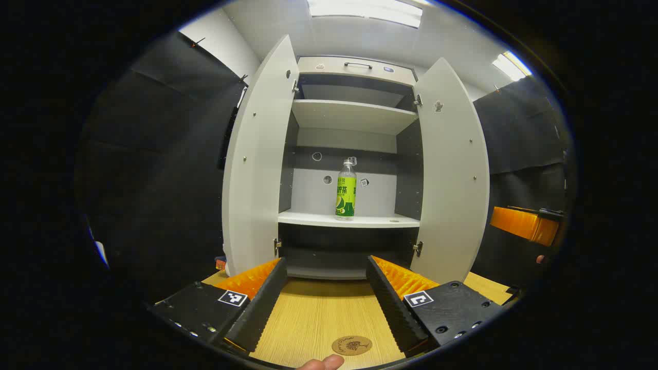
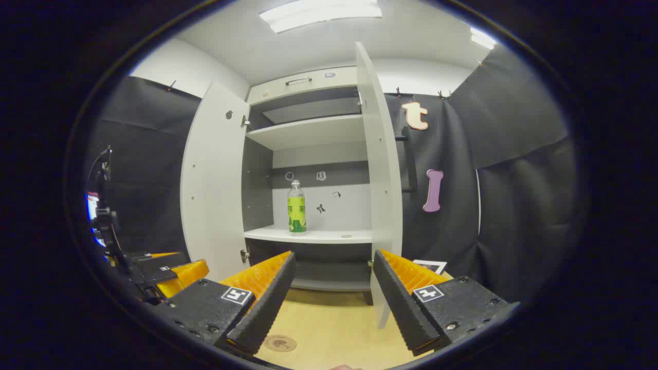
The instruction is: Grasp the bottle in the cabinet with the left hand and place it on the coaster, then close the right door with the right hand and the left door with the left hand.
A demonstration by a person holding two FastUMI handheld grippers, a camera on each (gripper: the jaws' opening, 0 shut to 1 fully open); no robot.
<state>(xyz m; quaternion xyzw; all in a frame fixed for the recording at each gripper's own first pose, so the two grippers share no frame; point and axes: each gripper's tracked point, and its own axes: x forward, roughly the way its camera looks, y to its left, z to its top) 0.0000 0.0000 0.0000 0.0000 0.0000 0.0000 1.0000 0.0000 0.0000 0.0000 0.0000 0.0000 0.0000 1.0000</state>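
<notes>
Bottle (image 1: 346, 189): stood upright on the lower shelf (image 1: 349, 220) of the cabinet, long axis vertical, cap uppermost; no contact with either side wall.
Left tongs (image 1: 326, 303): held wide apart and empty above the desk (image 1: 318, 318); the bottle is seen straight ahead between the fingers, higher and well apart.
Right tongs (image 2: 333, 303): held wide apart and empty; the bottle (image 2: 296, 206) is seen ahead and to the left of centre, well apart.
Nearer hand: judged to be the left, since the bottle is lined up with its tongs.
Coaster (image 1: 351, 345): laid flat on the desk just below the left tongs, nothing on it.
Left door (image 1: 255, 164): swung open.
Right door (image 1: 452, 174): swung open.
Step in hand: judged to be the forward reach for the bottle, not yet grasped.
</notes>
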